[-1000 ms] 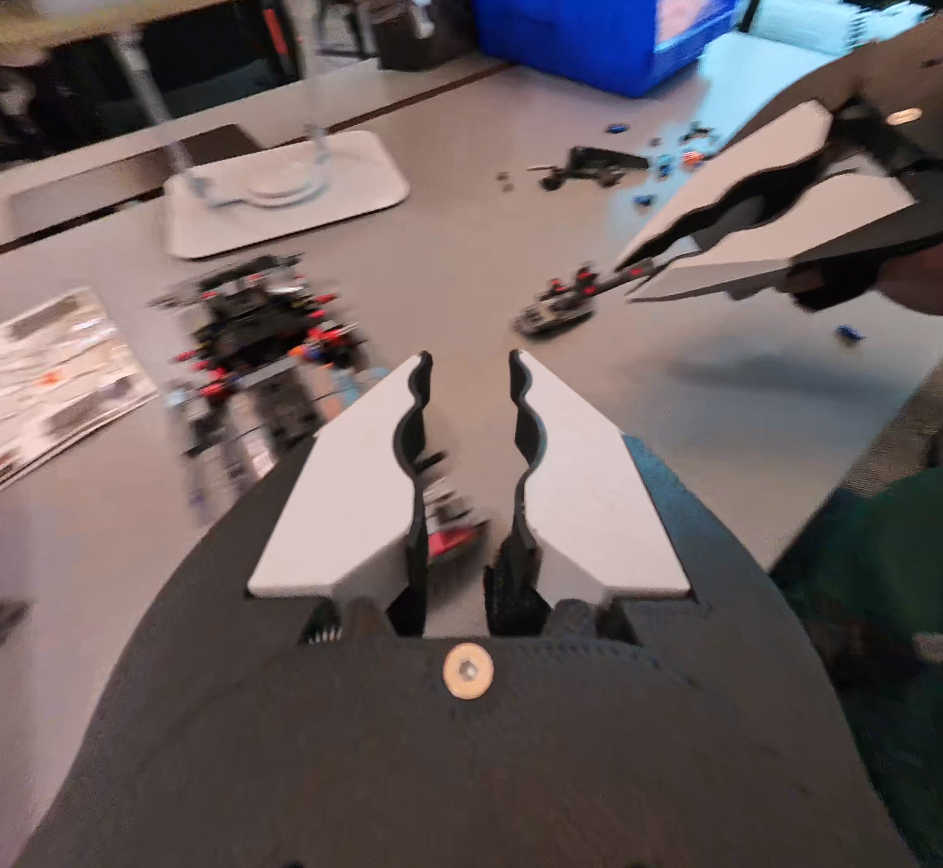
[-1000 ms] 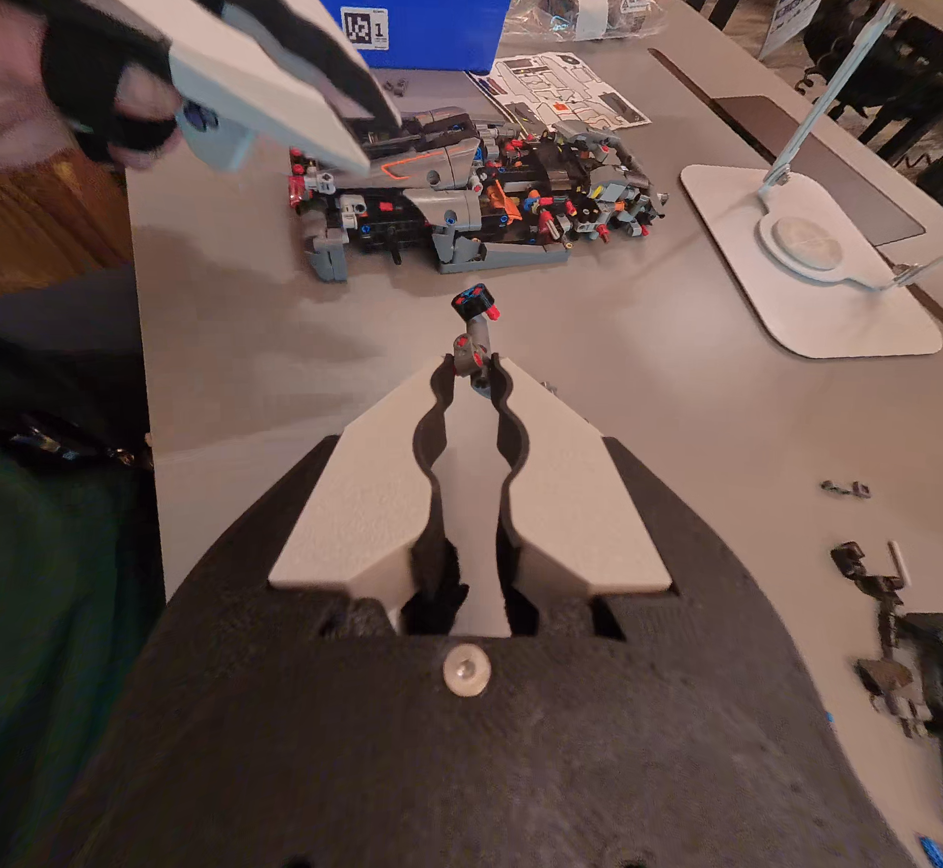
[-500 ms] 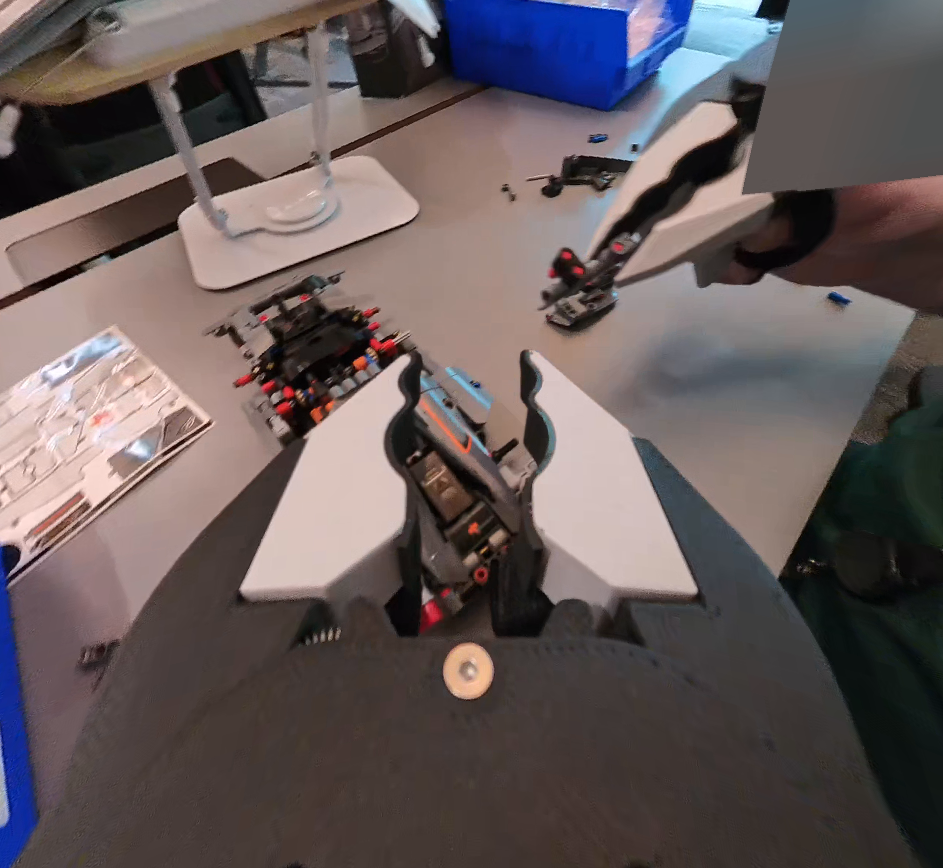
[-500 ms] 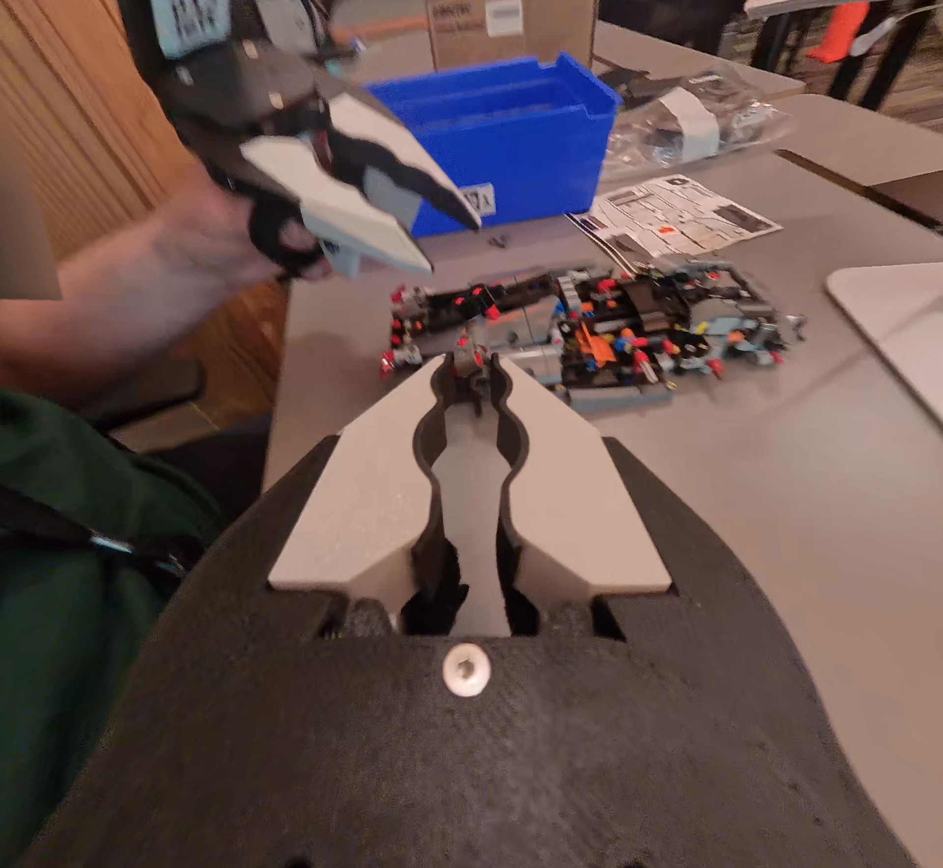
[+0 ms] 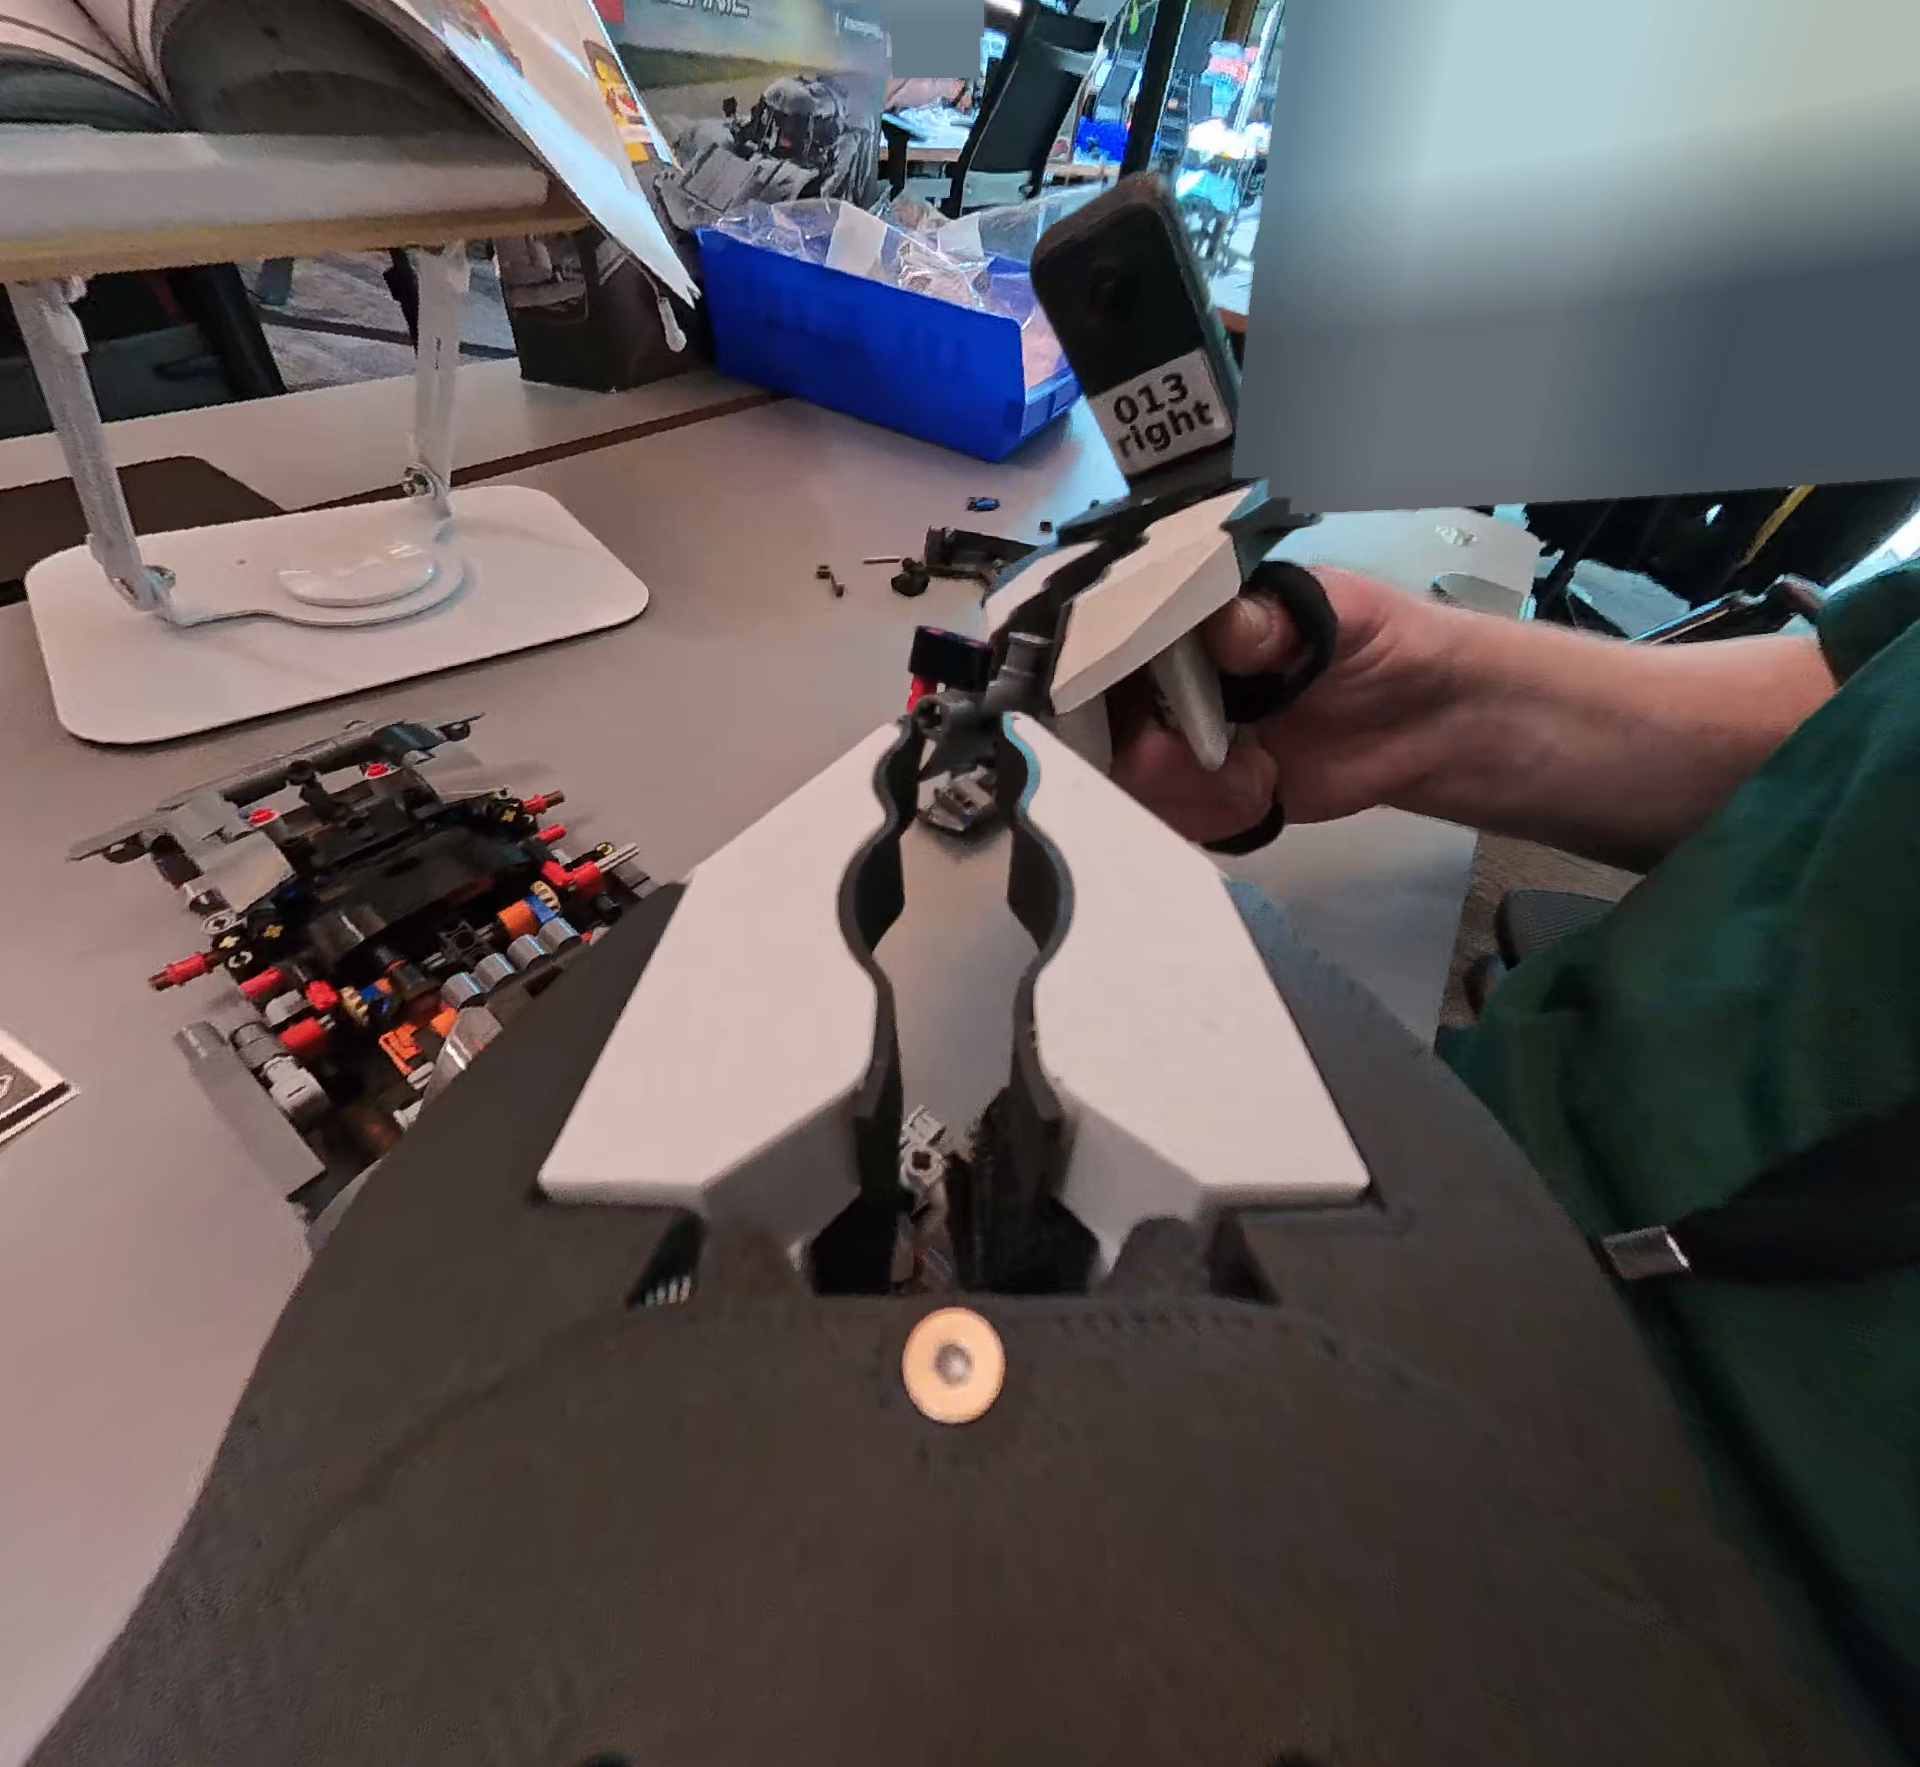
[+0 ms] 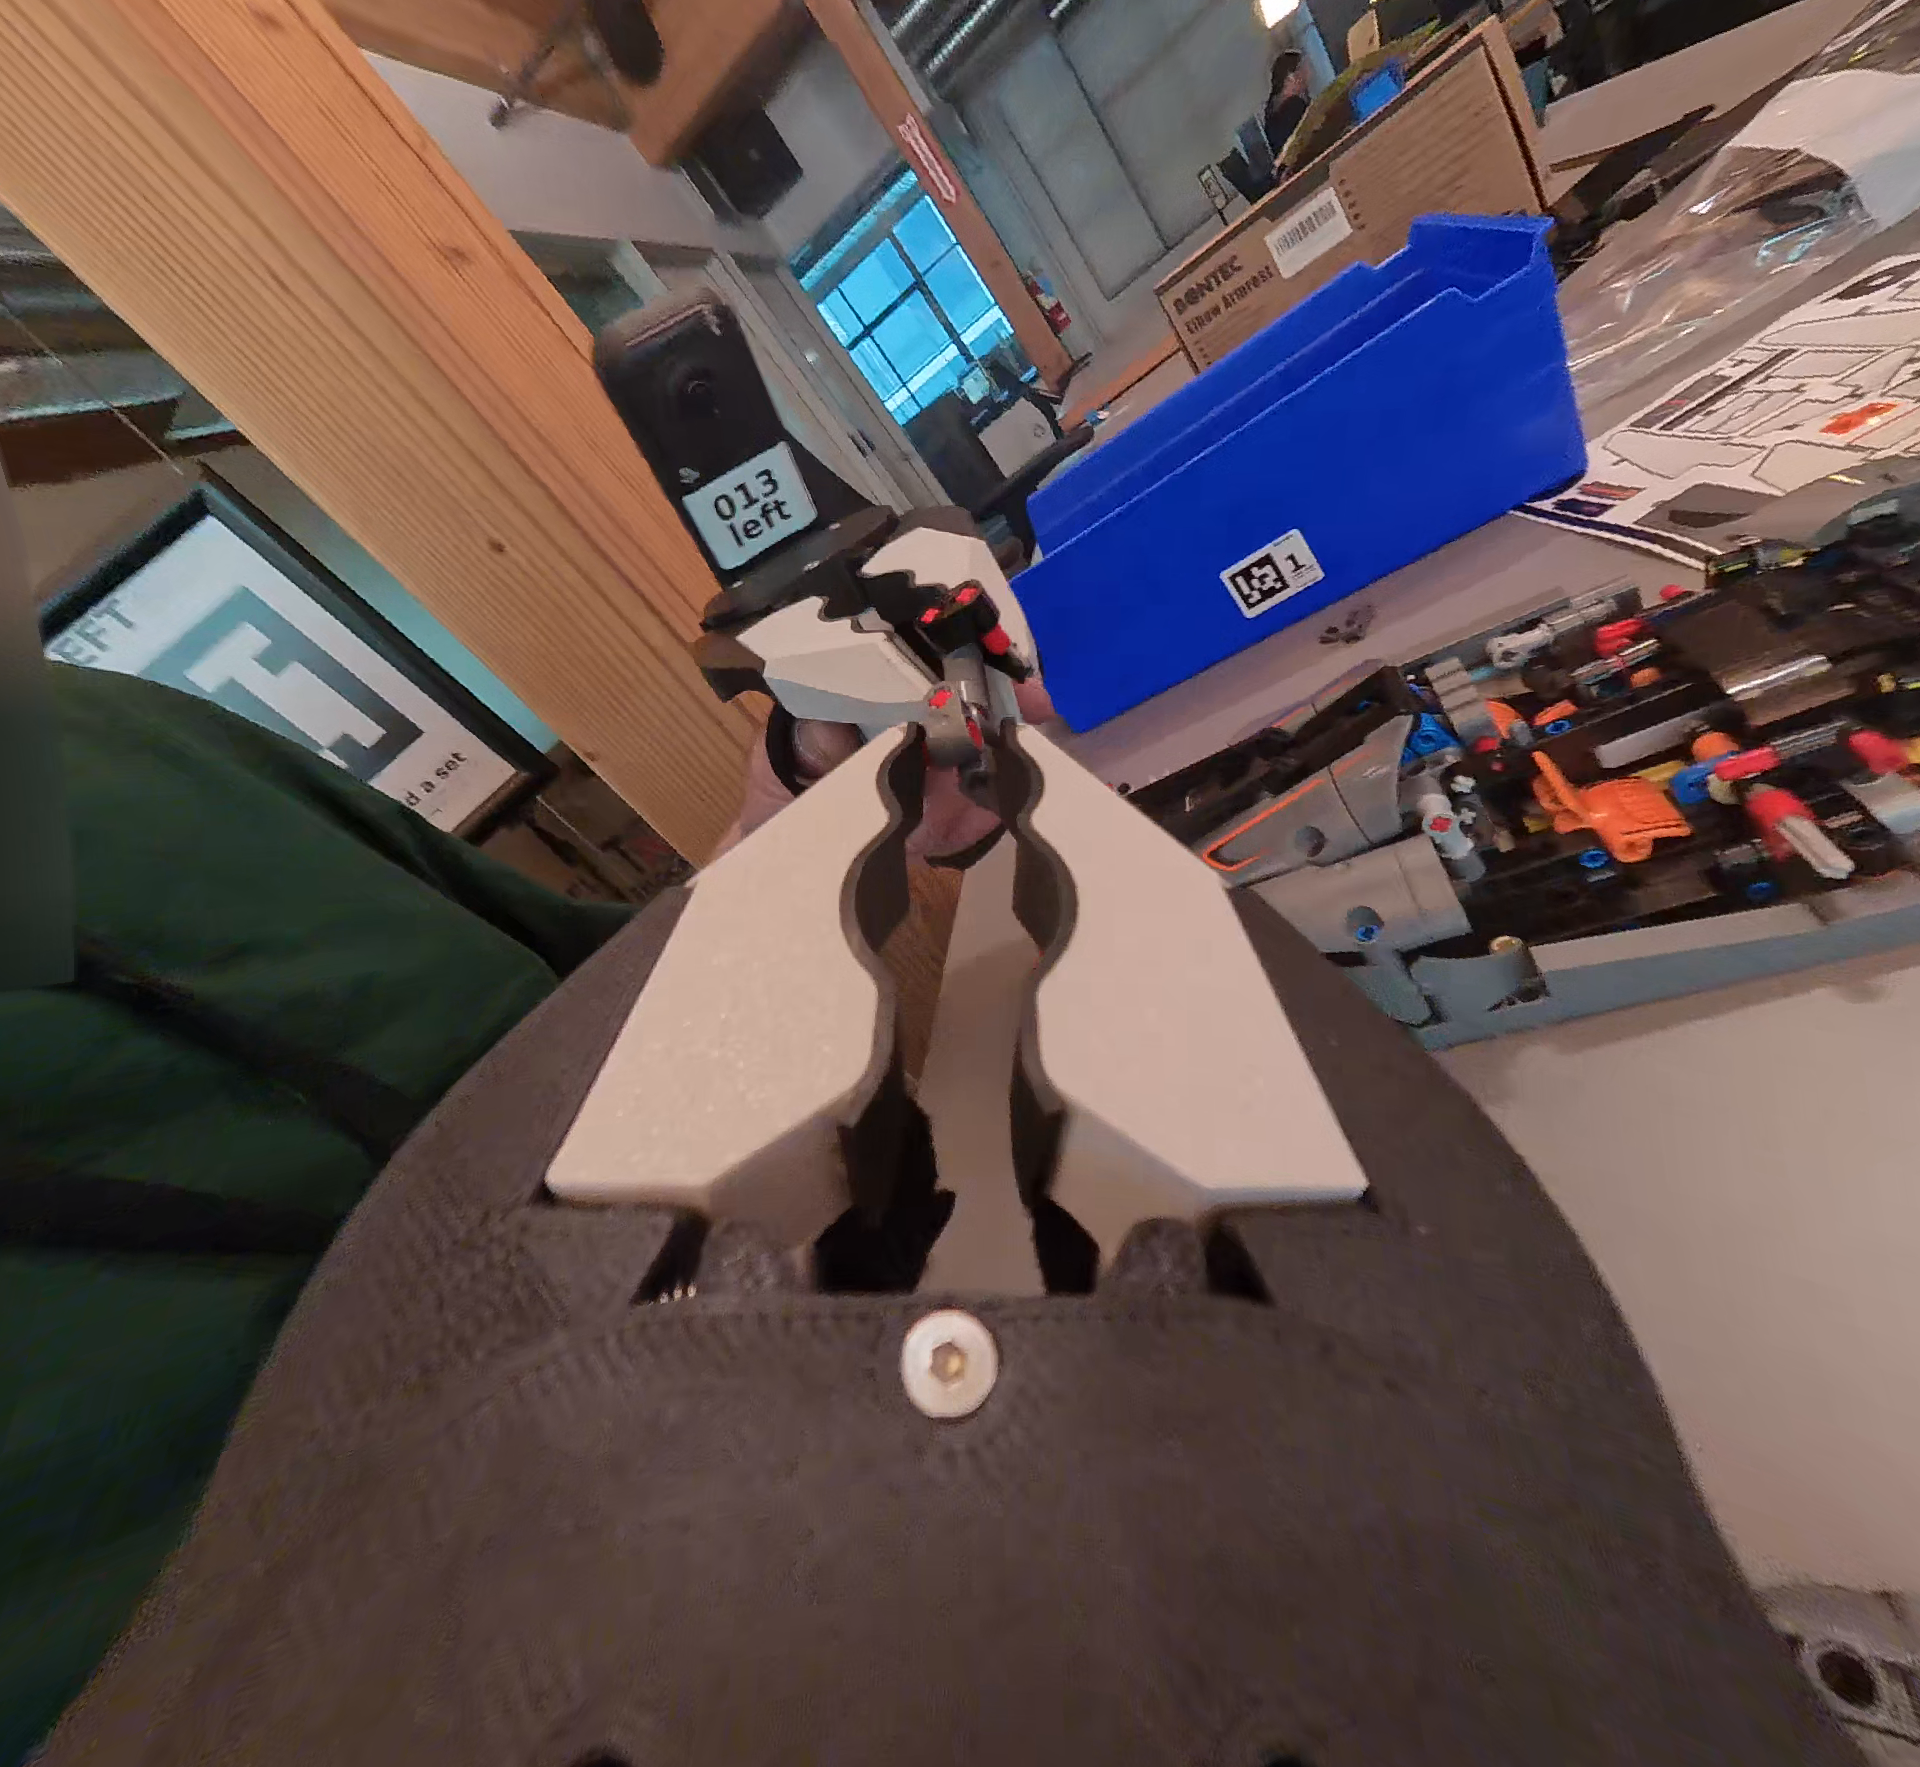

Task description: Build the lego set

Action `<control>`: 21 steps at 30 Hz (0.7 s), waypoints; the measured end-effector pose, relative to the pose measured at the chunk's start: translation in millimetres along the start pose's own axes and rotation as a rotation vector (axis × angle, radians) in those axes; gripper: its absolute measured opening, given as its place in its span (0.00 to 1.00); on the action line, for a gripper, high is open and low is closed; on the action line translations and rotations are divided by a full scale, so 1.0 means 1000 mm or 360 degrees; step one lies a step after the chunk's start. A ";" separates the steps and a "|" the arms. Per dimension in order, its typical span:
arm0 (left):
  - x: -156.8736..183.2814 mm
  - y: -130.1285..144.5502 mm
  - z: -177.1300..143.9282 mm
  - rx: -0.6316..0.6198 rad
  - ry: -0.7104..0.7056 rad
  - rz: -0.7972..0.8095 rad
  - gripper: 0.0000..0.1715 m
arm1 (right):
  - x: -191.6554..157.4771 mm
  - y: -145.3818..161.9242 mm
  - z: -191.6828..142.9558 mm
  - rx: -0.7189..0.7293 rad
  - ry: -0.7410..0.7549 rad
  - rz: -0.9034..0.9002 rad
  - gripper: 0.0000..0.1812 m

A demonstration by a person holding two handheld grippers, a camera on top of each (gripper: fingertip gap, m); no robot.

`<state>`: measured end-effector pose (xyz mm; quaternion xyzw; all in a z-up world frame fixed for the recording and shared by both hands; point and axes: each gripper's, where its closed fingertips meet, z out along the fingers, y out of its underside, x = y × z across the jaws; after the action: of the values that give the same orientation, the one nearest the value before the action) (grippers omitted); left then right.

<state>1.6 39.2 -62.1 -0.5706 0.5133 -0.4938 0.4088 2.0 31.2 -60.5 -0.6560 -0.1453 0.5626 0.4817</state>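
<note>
A small grey Lego sub-assembly [image 5: 951,678] with a black and red top is held in the air between both grippers. My right gripper [image 6: 958,746] is shut on its grey end. It comes in from the right in the left wrist view [image 5: 1023,647]. My left gripper [image 5: 954,746] has its fingers closed in around the other end. It shows in the right wrist view [image 6: 961,652] with the black and red top [image 6: 961,621] at its tips. The half-built grey and black Lego car [image 5: 364,907] lies on the grey table [image 5: 727,512], also in the right wrist view [image 6: 1558,803].
A blue bin [image 5: 883,346] with plastic bags stands at the back, another blue bin [image 6: 1299,512] near the car. A white stand [image 5: 343,595] carries an open instruction book [image 5: 312,3]. Loose parts [image 5: 935,564] lie behind. A sticker sheet [image 6: 1766,408] and a wooden post [image 6: 364,315] are nearby. My two grippers' fingertips are within a few centimetres of each other.
Both grippers rose off the table and came together. My left gripper left the car and narrowed around the small sub-assembly that my right gripper carried up from the table.
</note>
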 end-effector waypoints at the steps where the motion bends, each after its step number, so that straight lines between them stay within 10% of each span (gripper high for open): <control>1: 0.002 0.001 -0.001 -0.0024 0.0006 0.0035 0.05 | 0.003 0.002 0.001 -0.0020 0.0035 -0.0021 0.07; 10: -0.007 0.005 -0.007 -0.0267 -0.0156 0.0285 0.02 | 0.026 0.004 0.001 -0.0245 0.0453 -0.0442 0.17; 21: -0.008 0.008 -0.012 -0.0499 0.0132 -0.0037 0.02 | 0.010 -0.007 0.012 -0.0846 0.0833 -0.1912 0.18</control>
<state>-11.9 46.2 -68.7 -0.6124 0.5938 -0.4355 0.2874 -2.7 48.0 -59.8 -0.6715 -0.4941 -0.0314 0.5514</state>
